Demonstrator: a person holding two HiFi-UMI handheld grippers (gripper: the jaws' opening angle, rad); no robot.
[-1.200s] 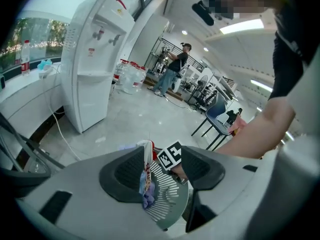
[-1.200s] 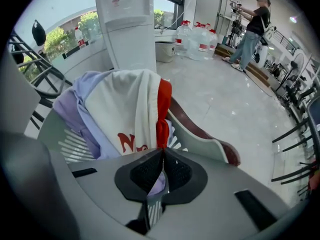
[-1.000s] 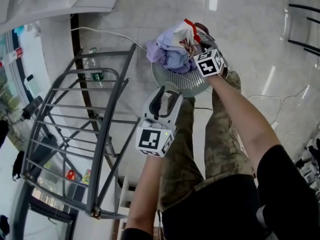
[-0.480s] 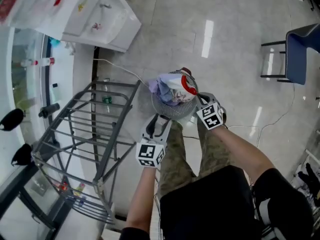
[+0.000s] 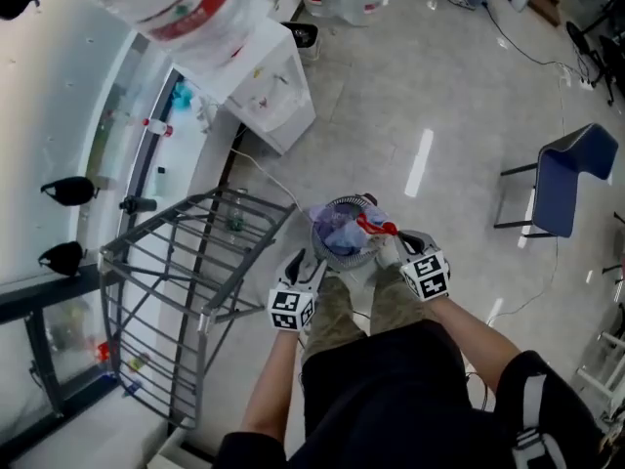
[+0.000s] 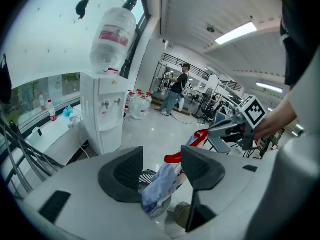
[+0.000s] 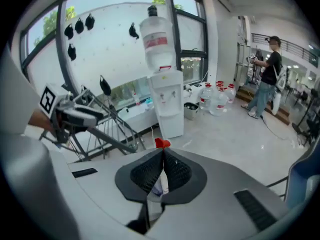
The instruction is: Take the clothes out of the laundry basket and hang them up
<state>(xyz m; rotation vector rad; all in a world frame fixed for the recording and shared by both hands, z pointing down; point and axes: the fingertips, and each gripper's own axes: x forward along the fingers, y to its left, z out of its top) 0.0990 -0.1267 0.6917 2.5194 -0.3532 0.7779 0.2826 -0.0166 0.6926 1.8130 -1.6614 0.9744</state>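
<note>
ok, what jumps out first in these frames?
The right gripper is shut on a red-trimmed garment, drawn up from the pile in the round laundry basket at the person's feet. The left gripper hangs open and empty beside the basket. A grey drying rack stands at the left, by the window.

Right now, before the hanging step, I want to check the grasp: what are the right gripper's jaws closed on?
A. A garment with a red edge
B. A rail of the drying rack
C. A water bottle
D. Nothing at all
A: in the right gripper view the jaws of the right gripper press together on the red-edged garment, which the head view shows trailing to the laundry basket.
</note>
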